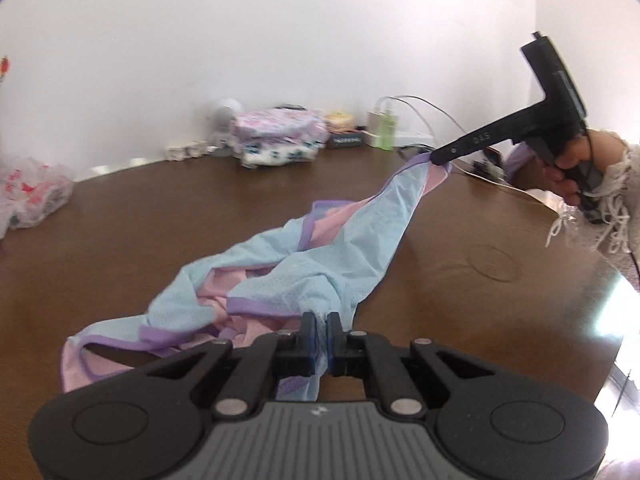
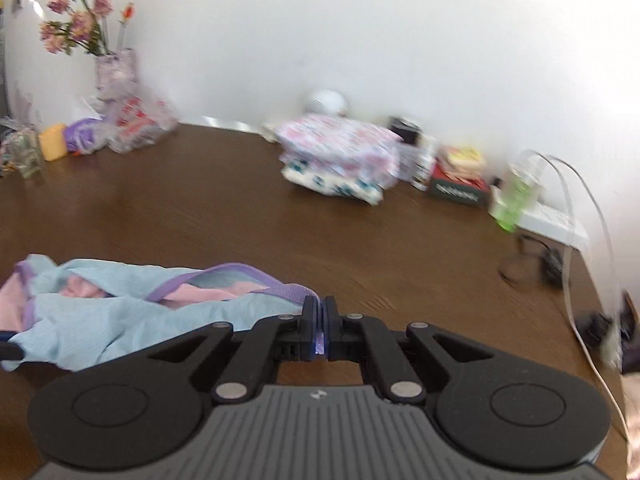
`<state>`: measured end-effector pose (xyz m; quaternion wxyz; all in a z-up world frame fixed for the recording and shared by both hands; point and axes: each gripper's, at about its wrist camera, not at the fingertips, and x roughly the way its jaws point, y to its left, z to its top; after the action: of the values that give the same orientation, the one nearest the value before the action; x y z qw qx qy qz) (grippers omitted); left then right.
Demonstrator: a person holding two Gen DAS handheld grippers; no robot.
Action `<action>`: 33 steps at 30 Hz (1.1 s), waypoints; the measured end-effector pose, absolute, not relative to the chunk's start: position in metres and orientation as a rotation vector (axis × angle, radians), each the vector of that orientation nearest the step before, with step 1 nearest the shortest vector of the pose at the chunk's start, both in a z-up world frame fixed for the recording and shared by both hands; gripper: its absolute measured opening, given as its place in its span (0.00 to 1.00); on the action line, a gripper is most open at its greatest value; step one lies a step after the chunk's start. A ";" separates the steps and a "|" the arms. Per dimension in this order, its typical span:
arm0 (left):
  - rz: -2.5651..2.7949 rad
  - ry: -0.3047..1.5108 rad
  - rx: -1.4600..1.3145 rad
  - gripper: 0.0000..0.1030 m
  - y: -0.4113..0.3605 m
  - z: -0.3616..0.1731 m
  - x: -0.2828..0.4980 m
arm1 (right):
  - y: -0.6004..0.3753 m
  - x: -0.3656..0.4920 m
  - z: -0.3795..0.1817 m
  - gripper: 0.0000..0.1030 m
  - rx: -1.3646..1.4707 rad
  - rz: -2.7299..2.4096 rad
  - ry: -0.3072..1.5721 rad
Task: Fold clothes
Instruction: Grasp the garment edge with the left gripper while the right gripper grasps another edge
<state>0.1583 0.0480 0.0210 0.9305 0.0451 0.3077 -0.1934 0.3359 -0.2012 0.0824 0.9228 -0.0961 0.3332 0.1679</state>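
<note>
With the left tool [image 1: 321, 322] and right tool [image 2: 319, 307] each clamped on an edge of the blue, pink and purple mesh garment [image 1: 320, 256] strung over the brown worktop [image 1: 160, 220], a hard pull risks thin fabric slipping free.

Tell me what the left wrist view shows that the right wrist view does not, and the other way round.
Only the left wrist view shows the left gripper shut on the garment and the person's hand on the right gripper's handle. Only the right wrist view shows the vase of flowers and the yellow block. Both show the right gripper shut on the garment's purple edge, the folded stack and the brown table.
</note>
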 end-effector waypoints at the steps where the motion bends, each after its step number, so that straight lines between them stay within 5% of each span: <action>1: -0.428 0.641 0.091 0.04 0.031 0.016 0.153 | -0.214 0.332 0.076 0.02 -0.188 0.323 0.702; 5: -0.484 0.673 0.047 0.14 -0.011 0.007 0.140 | -0.264 0.315 0.049 0.02 -0.147 0.240 0.773; 6: -0.481 0.683 0.035 0.25 -0.012 0.007 0.138 | -0.269 0.311 0.046 0.04 -0.141 0.230 0.776; 8: -0.474 0.681 0.012 0.50 -0.006 0.014 0.129 | -0.279 0.301 0.043 0.17 -0.137 0.215 0.790; 10: -0.448 0.654 0.001 0.69 0.010 0.027 0.120 | -0.280 0.283 0.050 0.52 -0.141 0.204 0.765; 15: -0.320 0.613 0.045 0.78 0.048 0.056 0.118 | -0.241 0.233 0.070 0.65 -0.177 0.416 0.683; 22: -0.261 0.716 0.294 0.79 0.049 0.033 0.180 | -0.130 0.200 0.055 0.66 -0.327 0.703 0.721; 26: -0.251 0.745 0.350 0.68 0.044 0.008 0.212 | -0.093 0.202 0.033 0.65 -0.411 0.687 0.752; 27: -0.269 0.738 0.329 0.46 0.045 0.010 0.214 | -0.091 0.204 0.029 0.58 -0.413 0.681 0.768; 28: -0.286 0.731 0.309 0.20 0.046 0.012 0.217 | -0.094 0.206 0.028 0.35 -0.407 0.683 0.777; 29: -0.304 0.724 0.289 0.09 0.048 0.013 0.219 | -0.097 0.207 0.027 0.20 -0.401 0.685 0.786; 30: -0.322 0.716 0.269 0.03 0.049 0.015 0.221 | -0.106 0.207 0.029 0.08 -0.370 0.682 0.792; 33: -0.309 0.667 0.246 0.02 0.054 0.027 0.219 | -0.140 0.214 0.041 0.07 -0.280 0.622 0.771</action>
<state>0.2192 0.0543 0.0265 0.9259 0.1198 0.3250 -0.1507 0.2139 -0.1404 0.0414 0.8704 -0.1341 0.3687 0.2975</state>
